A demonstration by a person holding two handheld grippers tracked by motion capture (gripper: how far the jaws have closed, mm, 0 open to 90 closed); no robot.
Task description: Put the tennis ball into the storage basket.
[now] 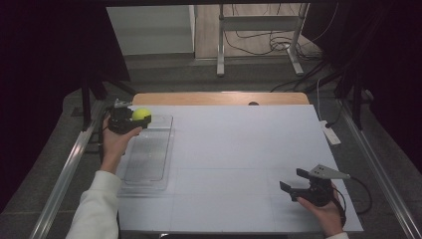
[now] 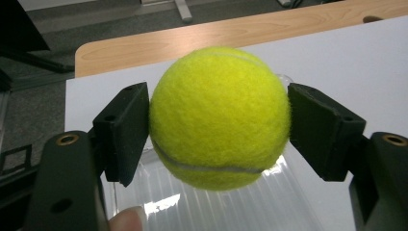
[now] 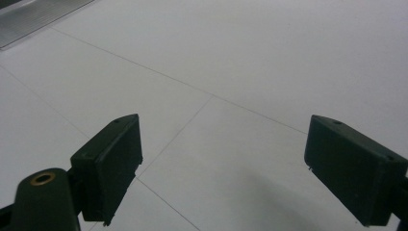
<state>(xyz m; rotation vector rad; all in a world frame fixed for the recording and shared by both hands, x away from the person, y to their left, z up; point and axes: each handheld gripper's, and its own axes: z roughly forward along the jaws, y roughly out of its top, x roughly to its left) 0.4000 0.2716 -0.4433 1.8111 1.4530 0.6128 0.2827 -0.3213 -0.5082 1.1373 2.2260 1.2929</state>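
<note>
My left gripper (image 1: 143, 120) is shut on a yellow-green tennis ball (image 1: 142, 114), holding it just above the far end of a clear plastic tray (image 1: 149, 167) at the table's left side. In the left gripper view both black pads (image 2: 122, 130) press on the sides of the ball (image 2: 219, 118), with the ribbed tray (image 2: 269, 207) below it. Near the front right corner my right gripper (image 1: 292, 179) stands open, low over the white surface. In the right gripper view the right gripper (image 3: 221, 163) has nothing between its jaws.
The white table top (image 1: 239, 149) is marked with thin grid lines. A wooden strip (image 1: 219, 98) runs along its far edge. Metal rails (image 1: 67, 174) flank both sides. A metal stand (image 1: 259, 35) and cables lie on the floor beyond.
</note>
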